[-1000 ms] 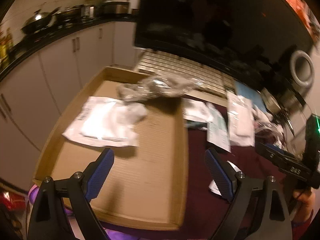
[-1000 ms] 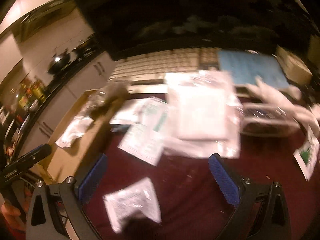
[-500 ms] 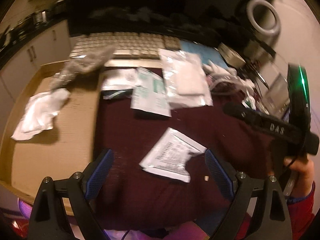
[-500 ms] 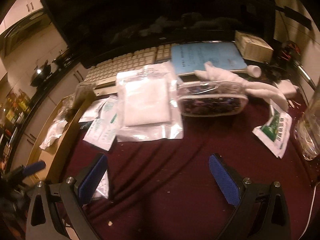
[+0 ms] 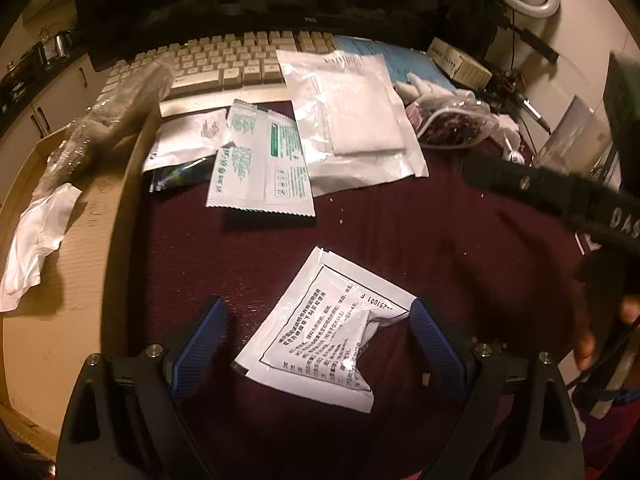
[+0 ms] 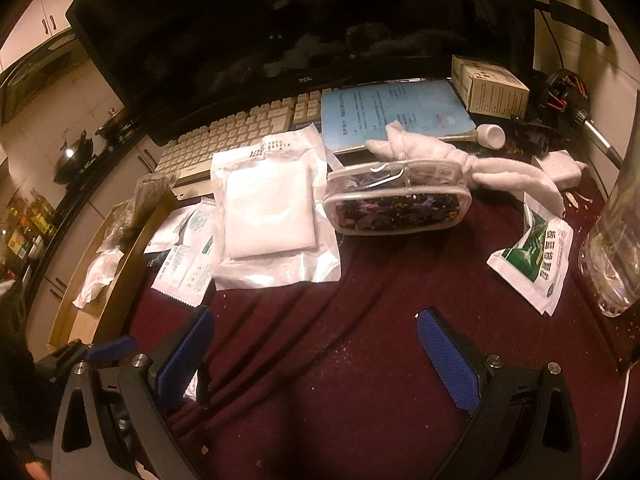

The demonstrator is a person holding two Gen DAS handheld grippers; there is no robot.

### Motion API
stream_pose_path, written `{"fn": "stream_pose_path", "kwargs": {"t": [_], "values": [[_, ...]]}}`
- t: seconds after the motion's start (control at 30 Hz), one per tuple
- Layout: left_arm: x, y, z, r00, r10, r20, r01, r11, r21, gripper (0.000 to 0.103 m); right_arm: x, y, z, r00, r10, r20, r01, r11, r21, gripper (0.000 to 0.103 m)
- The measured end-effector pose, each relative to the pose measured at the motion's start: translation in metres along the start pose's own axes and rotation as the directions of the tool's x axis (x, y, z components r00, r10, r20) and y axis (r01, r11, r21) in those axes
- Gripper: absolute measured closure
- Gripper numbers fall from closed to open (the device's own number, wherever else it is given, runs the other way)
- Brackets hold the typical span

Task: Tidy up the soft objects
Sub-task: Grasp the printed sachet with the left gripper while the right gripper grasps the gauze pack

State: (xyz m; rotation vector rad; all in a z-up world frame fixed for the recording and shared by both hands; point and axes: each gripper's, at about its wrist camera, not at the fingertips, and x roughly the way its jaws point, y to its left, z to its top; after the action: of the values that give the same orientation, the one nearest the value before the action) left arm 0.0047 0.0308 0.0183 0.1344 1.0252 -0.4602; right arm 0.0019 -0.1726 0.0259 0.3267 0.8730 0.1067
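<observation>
My left gripper [image 5: 318, 334] stands open over a torn white sachet [image 5: 324, 336] with black print, which lies between the blue pads on the dark red cloth; the pads do not press it. Behind it lie a green-printed sachet [image 5: 262, 164] and a large clear bag holding a white pad [image 5: 352, 116]. My right gripper [image 6: 314, 354] is open above bare cloth with nothing between its fingers. Ahead of it are the same clear bag [image 6: 268, 208], a clear pouch of dark bits [image 6: 396, 202], a white plush toy [image 6: 452, 158] and a green-and-white packet [image 6: 532, 256].
A cardboard tray [image 5: 72, 280] at the left holds a crumpled white bag [image 5: 34, 240] and a clear wrapper [image 5: 104, 120]. A keyboard [image 5: 224, 64], dark monitor [image 6: 256, 40], blue booklet [image 6: 396, 112] and small box [image 6: 490, 88] line the back. The other gripper's handle [image 5: 560, 196] crosses at the right.
The left gripper swung from over the cardboard tray to the right and came down over the torn white sachet. The right gripper shifted right across the cloth, then held still.
</observation>
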Motion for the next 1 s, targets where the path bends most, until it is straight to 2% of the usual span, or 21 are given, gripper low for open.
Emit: {"fn": "stream_pose_path", "kwargs": {"t": [0.1, 0.27, 0.37, 0.4, 0.67, 0.9, 1.0], "values": [[0.008, -0.001, 0.000, 1.000, 0.005, -0.022, -0.004, 1.000, 0.007, 0.011, 0.002, 0.002, 0.004, 1.000, -0.001, 0.003, 0.001, 1.000, -0.010, 0.001], [0.013, -0.010, -0.002, 0.997, 0.078, 0.001, -0.078, 0.995, 0.063, 0.013, 0.011, 0.008, 0.012, 1.000, -0.001, -0.004, 0.001, 0.999, -0.033, 0.001], [0.010, -0.014, -0.004, 0.997, 0.081, 0.018, -0.082, 0.993, 0.080, 0.032, 0.022, 0.014, 0.019, 1.000, -0.006, -0.013, 0.006, 0.998, -0.057, 0.001], [0.009, -0.015, -0.004, 0.997, 0.079, 0.023, -0.081, 0.993, 0.082, 0.043, 0.025, 0.016, 0.021, 1.000, -0.005, -0.019, 0.003, 0.998, -0.062, 0.001], [0.006, -0.011, -0.002, 0.998, 0.041, 0.038, -0.043, 0.997, 0.061, 0.045, 0.043, 0.033, 0.035, 0.999, 0.027, -0.044, -0.031, 0.995, -0.097, 0.001], [0.001, -0.008, -0.002, 0.999, -0.011, 0.053, 0.009, 0.999, 0.043, 0.056, 0.053, 0.042, 0.037, 0.998, 0.027, -0.057, -0.034, 0.993, -0.109, 0.001], [0.001, -0.008, -0.002, 0.998, -0.024, 0.054, 0.022, 0.999, 0.042, 0.056, 0.057, 0.044, 0.038, 0.998, 0.027, -0.057, -0.033, 0.994, -0.108, 0.001]]}}
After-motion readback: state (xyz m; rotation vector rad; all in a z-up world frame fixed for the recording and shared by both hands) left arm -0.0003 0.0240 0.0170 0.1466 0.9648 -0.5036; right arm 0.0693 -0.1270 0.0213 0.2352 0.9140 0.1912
